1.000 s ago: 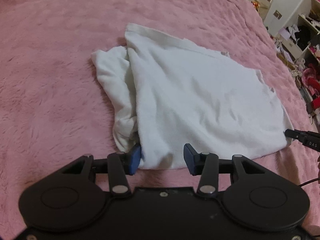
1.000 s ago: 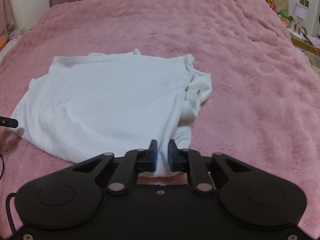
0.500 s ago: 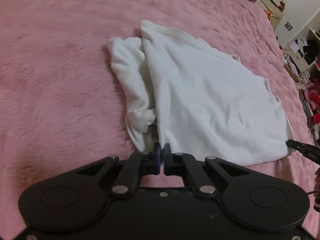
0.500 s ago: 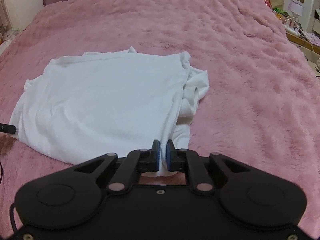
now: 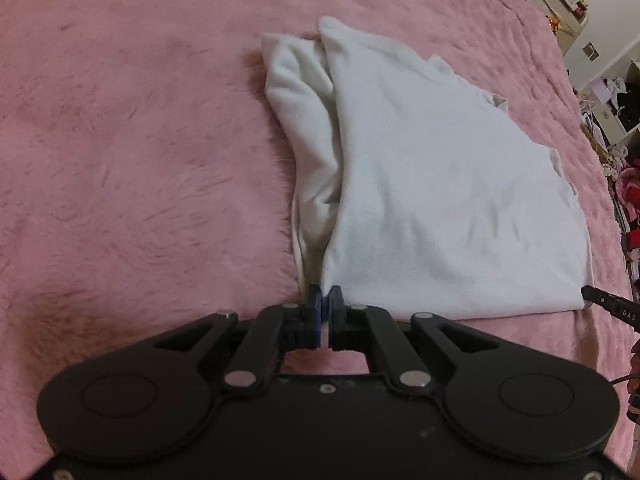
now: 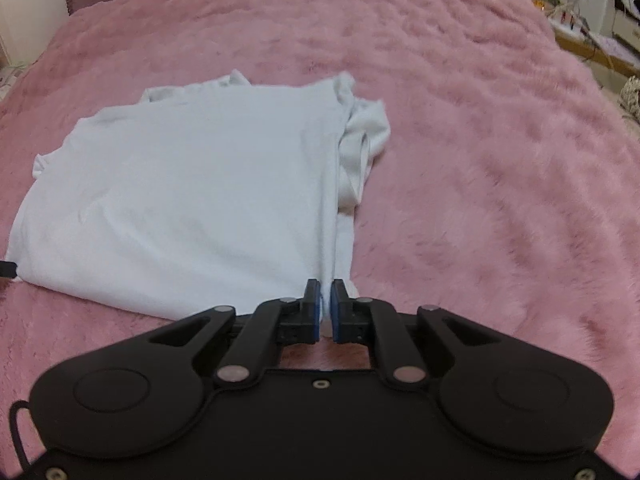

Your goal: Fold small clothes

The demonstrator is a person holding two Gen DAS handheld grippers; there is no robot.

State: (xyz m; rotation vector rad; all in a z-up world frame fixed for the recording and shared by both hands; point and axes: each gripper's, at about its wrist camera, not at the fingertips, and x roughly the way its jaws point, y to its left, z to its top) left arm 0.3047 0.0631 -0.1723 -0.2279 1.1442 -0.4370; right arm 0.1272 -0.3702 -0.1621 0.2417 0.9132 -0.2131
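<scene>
Spread across the frame's middle on the pink blanket (image 5: 140, 160), the white garment (image 5: 440, 200) looks light and limp, so the left gripper (image 5: 325, 304) and right gripper (image 6: 326, 296), each pinched tight on a near corner, seem well placed.

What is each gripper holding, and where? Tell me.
Left gripper pinches the shirt at its near left corner; right gripper pinches its near right corner.

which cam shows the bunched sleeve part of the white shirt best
The left wrist view: the bunched sleeve lies large and unobstructed along the white shirt, its folds clear. The right wrist view shows the same sleeve smaller, at the shirt's far right edge, partly tucked under the top layer.
</scene>
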